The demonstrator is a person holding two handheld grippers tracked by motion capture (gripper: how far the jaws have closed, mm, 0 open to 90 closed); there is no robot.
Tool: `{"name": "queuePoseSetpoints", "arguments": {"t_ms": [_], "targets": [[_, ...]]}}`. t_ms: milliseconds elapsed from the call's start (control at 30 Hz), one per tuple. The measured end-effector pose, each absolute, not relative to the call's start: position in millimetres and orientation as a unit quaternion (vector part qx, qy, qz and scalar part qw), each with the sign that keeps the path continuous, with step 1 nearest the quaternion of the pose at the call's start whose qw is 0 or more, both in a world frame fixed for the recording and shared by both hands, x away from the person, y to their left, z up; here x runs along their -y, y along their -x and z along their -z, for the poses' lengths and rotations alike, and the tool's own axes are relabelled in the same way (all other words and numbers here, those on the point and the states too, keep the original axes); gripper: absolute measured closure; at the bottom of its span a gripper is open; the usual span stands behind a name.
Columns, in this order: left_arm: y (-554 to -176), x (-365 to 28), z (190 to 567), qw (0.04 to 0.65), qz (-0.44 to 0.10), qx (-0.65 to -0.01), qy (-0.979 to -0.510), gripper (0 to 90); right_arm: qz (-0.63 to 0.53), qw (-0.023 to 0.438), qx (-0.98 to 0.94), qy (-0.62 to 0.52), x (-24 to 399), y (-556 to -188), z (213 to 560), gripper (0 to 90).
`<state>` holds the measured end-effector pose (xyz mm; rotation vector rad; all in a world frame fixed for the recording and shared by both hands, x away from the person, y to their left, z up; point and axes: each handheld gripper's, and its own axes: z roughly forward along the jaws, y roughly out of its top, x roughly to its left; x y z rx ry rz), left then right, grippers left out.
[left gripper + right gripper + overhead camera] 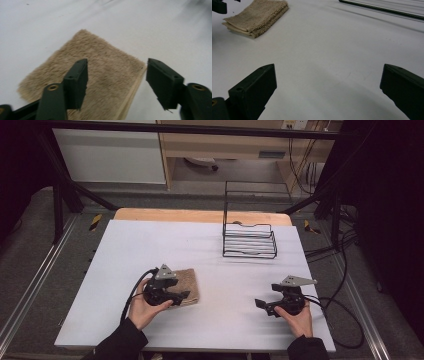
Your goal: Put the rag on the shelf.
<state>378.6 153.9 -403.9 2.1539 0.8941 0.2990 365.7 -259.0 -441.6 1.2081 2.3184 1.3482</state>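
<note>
The left gripper's (116,75) fingers (76,82) stand apart over the folded cloth (100,77), one above its nap and the other just off its layered edge, neither pressing on it; in the high view the left gripper (181,296) sits at the cloth's (187,282) near side. The right gripper's (328,85) fingers (257,87) are spread wide with only bare worktop (332,50) between them, and from the high view the right gripper (263,305) rests low near the worktop's near right corner. The cloth lies flat, folded into a small stack, on the near left part of the worktop (150,245), well in from its left edge. By the look of it the fold is finished and the cloth has been let go, or is about to be taken up; I cannot tell which. If the wire rack (249,237) at the far right of the worktop is where it goes, the next move calls for closing on the layered edge so the stack stays together, lifting, and carrying it across to the far right. Nothing lies on the open worktop between cloth and rack; the rack's tall wire back and raised front rail would have to be cleared from above.
</note>
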Motion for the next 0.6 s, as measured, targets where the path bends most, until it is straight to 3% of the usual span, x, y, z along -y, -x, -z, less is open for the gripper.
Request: {"name": "queuePoseSetpoints", "arguments": {"t_ms": [233,600], "targets": [[-375.4,-190.0,406.5,0.385,-0.132,-0.359,-0.84,17.7,-0.452,0.106,-0.785,-0.41,238.8,-365.7,437.1,0.8],[-368.3,-242.2,415.0,0.395,-0.135,-0.385,-0.823,6.5,-0.45,0.109,-0.784,-0.413,204.3,-368.0,428.9,2.3]]}}
